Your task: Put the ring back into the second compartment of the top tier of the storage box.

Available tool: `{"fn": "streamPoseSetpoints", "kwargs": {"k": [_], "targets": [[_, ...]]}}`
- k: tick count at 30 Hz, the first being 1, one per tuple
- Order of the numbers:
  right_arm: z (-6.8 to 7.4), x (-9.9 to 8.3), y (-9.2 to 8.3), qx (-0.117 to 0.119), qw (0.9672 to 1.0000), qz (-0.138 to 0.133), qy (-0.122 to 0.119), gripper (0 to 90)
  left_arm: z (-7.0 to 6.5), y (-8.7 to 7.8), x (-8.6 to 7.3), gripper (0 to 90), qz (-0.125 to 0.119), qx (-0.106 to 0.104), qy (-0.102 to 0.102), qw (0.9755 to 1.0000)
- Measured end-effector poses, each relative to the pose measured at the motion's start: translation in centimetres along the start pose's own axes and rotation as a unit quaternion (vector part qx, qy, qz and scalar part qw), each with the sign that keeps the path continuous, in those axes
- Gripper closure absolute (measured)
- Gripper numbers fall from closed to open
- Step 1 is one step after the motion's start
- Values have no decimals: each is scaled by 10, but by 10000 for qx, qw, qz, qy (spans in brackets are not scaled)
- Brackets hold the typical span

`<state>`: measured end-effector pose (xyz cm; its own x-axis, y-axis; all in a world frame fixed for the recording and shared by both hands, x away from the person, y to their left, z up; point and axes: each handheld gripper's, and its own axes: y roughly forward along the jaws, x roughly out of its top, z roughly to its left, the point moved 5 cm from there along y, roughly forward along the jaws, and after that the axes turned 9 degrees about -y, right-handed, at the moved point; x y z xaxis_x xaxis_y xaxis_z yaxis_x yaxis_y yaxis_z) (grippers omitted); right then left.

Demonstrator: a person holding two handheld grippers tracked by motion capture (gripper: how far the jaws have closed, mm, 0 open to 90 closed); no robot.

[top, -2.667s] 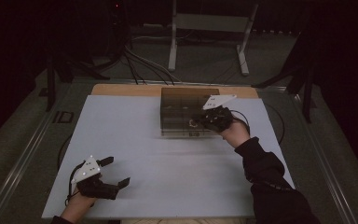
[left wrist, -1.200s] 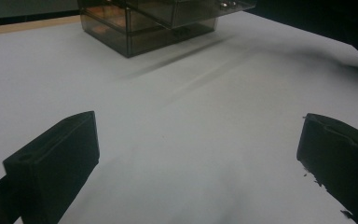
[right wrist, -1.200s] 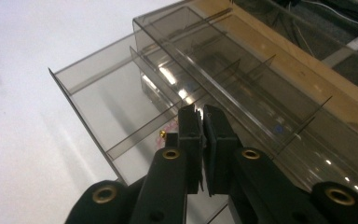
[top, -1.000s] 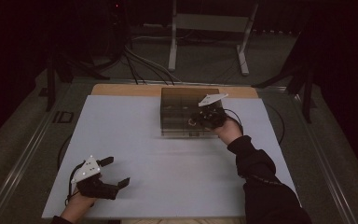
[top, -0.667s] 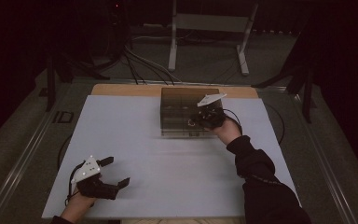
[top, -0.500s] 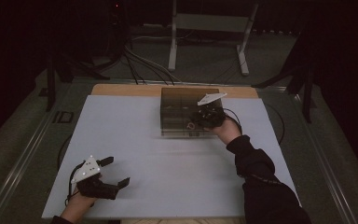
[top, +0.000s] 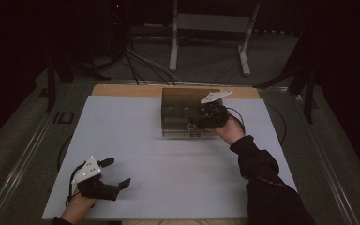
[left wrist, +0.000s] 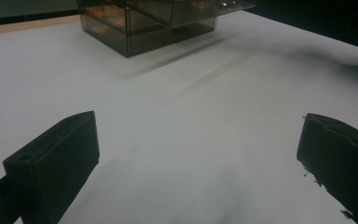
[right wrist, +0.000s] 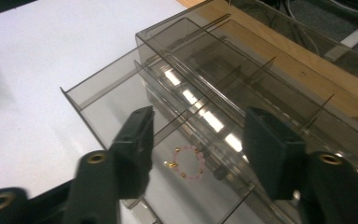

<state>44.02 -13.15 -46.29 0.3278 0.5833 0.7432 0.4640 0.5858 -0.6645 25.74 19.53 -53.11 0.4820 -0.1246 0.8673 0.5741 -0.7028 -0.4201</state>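
One left claw [top: 114, 177] near the counter's [top: 136, 136] front-left corner, jaws wide apart, empty. One smoky organizer box [top: 180, 112] at the far edge, one bead bracelet [right wrist: 187, 162] in its open drawer. One right claw [right wrist: 193, 140] above it, jaws just opening, nothing gripped.

My right gripper [top: 198, 120] covers part of the smoky organizer box [top: 180, 110] from above — the tiny bracelet [right wrist: 188, 162] inside stays too small to make out there, and my forearms run off the bottom edge.

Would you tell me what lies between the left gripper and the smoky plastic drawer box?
Nothing: in the high view only bare white table cover separates the left gripper from the drawer box; the left gripper view agrees.
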Motion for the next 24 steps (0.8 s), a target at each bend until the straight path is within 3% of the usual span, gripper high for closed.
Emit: {"fn": "streamPoseSetpoints", "kwargs": {"k": [9, 24], "targets": [[5, 1, -10, 32, 10000, -22, -20, 375, 0, 0, 0, 0, -4, 2, 12, 10000], [11, -4, -31, 38, 9999, -27, 104, 89, -1, 0, 0, 0, 2, 8, 6, 10000]]}}
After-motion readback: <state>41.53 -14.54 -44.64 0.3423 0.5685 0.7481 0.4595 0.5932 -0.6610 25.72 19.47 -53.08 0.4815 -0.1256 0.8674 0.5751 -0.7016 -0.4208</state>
